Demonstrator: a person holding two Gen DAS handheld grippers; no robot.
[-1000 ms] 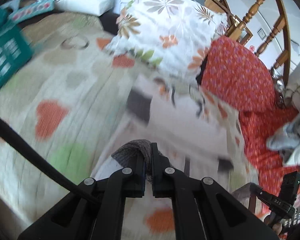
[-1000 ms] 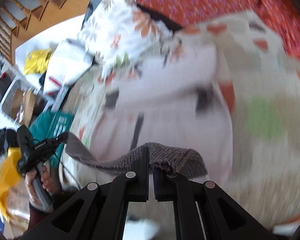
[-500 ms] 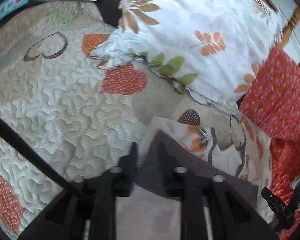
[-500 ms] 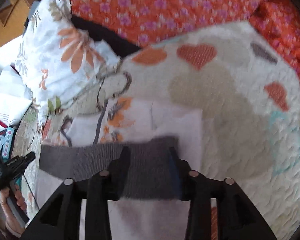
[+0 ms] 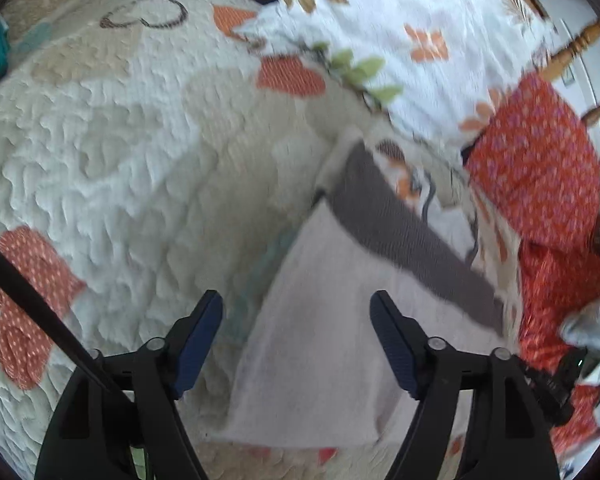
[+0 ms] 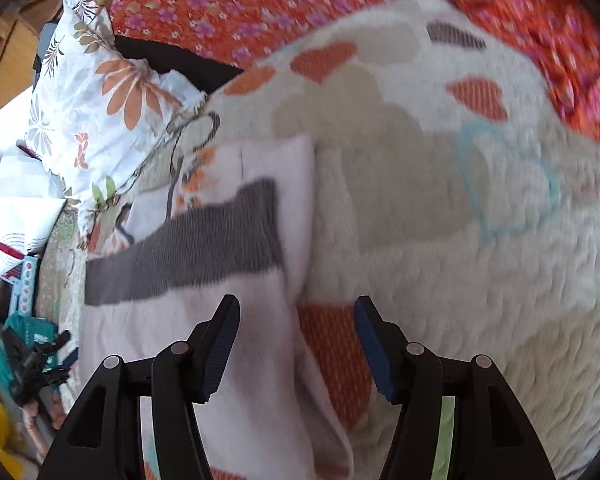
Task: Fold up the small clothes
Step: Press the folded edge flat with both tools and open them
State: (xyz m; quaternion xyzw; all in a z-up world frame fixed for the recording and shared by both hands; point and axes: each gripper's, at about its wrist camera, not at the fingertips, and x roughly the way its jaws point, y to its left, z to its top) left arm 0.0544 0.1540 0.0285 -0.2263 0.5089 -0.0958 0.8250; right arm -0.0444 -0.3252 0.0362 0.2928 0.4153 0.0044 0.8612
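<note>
Pale garment (image 5: 320, 320) blurred on quilt (image 5: 120, 160), lower hem cut off

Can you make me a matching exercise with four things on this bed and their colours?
Things:
1. waistband
2. garment body
3. pillow
4. patterned sheet

Colours:
A. red-orange with small pink flowers
B. dark grey ribbed knit
C. white with orange and brown flowers
D. pale pinkish

Pairs: 1-B, 2-D, 3-C, 4-A
</note>
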